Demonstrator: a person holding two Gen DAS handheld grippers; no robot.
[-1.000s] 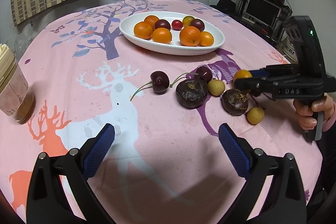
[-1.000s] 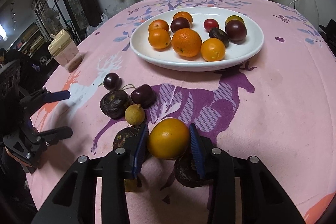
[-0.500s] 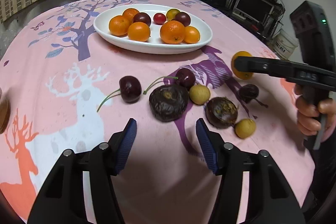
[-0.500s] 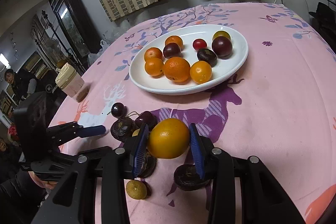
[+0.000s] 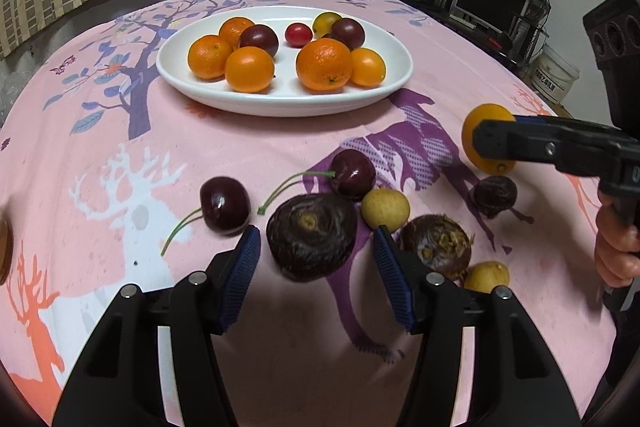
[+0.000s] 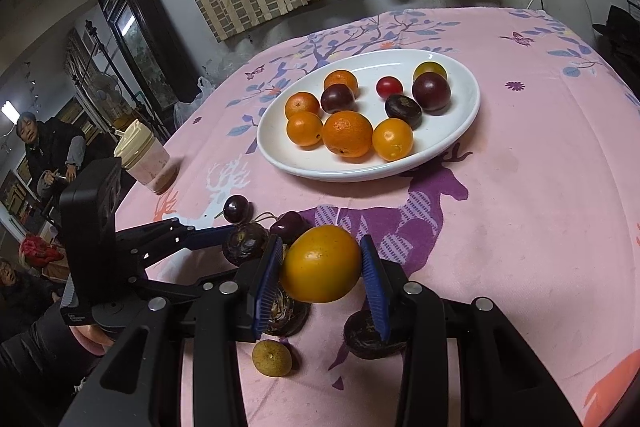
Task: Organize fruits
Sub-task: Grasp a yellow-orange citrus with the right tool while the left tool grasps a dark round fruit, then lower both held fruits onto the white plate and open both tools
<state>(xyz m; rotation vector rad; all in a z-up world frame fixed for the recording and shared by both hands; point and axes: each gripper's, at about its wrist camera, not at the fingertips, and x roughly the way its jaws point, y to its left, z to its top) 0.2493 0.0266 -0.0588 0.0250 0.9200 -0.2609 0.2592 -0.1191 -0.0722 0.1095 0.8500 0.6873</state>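
A white oval plate [image 5: 280,103] at the back of the pink tablecloth holds oranges, dark plums and a red cherry tomato. In front of it lie two cherries [image 5: 225,205] [image 5: 354,173], two longans [image 5: 385,209] [image 5: 486,277] and dark wrinkled fruits [image 5: 438,247] [image 5: 495,195]. My left gripper [image 5: 316,233] is open. Its blue pads flank the biggest dark fruit [image 5: 312,247] with a gap on each side. My right gripper [image 6: 320,247] is shut on a yellow-orange fruit [image 6: 320,269] and holds it above the loose fruits, short of the plate [image 6: 464,123].
A cup with a cream lid [image 6: 144,157] stands near the table's left edge. Beyond that edge are two people [image 6: 48,147] and dark cabinets. A monitor and shelves [image 5: 492,3] stand past the right edge. A hand [image 5: 616,255] holds the right gripper's handle.
My left gripper narrowed its wide jaws and moved forward until its pads flank the big dark fruit. My right gripper kept its hold on the yellow-orange fruit and rose slightly.
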